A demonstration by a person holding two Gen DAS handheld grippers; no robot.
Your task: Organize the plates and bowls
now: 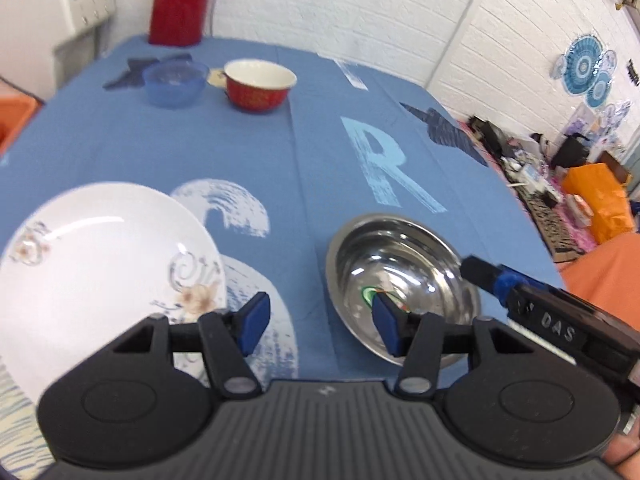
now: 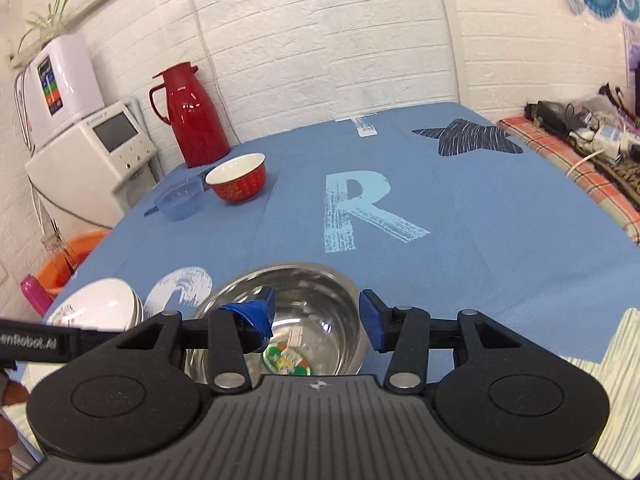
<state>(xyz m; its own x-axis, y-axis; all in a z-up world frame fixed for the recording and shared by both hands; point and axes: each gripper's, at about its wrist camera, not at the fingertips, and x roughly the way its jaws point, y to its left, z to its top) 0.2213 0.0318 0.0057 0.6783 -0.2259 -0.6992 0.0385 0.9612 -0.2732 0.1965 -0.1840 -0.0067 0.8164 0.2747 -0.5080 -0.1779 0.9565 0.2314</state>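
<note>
Blue cloth-covered table with a pale printed R and a dark star fills both views. Near-left corner: white round ceramic plate with floral print, lying flat, seen in the right wrist view to sit on a short stack of similar plates. Just right of it, apart from it, shiny round stainless-steel bowl on the cloth near the front edge, green-and-red sticker inside on its bottom. Far left by the white brick wall: tall red thermos jug, in front of it a red bowl with white inside, and beside that a small translucent blue plastic bowl; the two bowls close, contact unclear. Left gripper: fingers wide apart, nothing between them, over the gap between plate and steel bowl. Right gripper: fingers spread, holding nothing, above the steel bowl's near side; whether a finger touches the rim I cannot tell.
</note>
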